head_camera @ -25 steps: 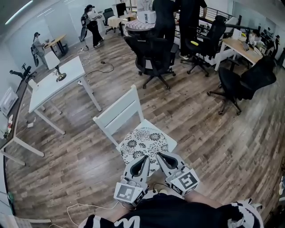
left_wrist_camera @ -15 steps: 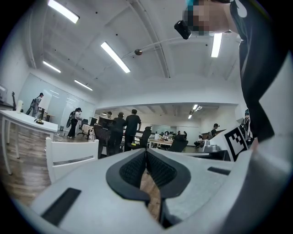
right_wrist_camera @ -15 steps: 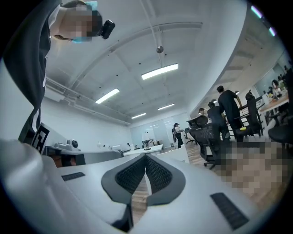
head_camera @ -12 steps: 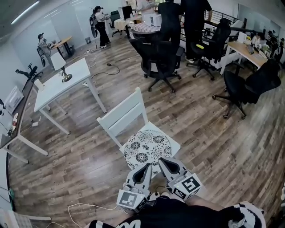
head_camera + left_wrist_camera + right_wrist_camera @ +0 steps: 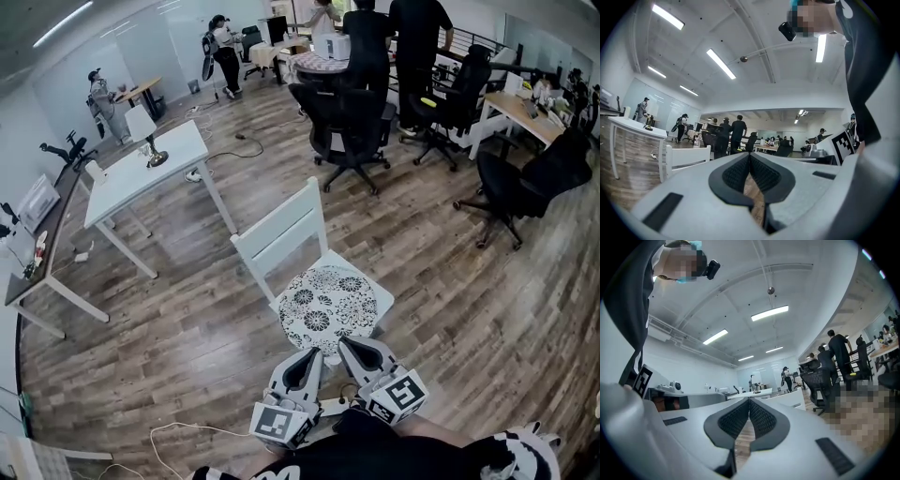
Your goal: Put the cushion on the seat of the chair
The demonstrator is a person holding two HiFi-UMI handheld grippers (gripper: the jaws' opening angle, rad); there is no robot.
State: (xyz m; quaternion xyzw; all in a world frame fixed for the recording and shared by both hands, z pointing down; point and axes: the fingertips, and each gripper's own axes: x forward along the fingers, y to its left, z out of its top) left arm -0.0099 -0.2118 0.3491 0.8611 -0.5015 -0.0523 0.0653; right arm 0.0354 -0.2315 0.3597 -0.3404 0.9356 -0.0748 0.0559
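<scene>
The floral cushion (image 5: 328, 309) lies flat on the seat of the white chair (image 5: 281, 230) at frame centre. The placing looks done, with only the backing away left. The left gripper (image 5: 312, 356) and right gripper (image 5: 347, 343), low centre, both have jaws pressed together on nothing, just beside the cushion's near edge. Count: one cushion, one white chair, two grippers — and at least three black office chairs (image 5: 349, 122) at upper right.
</scene>
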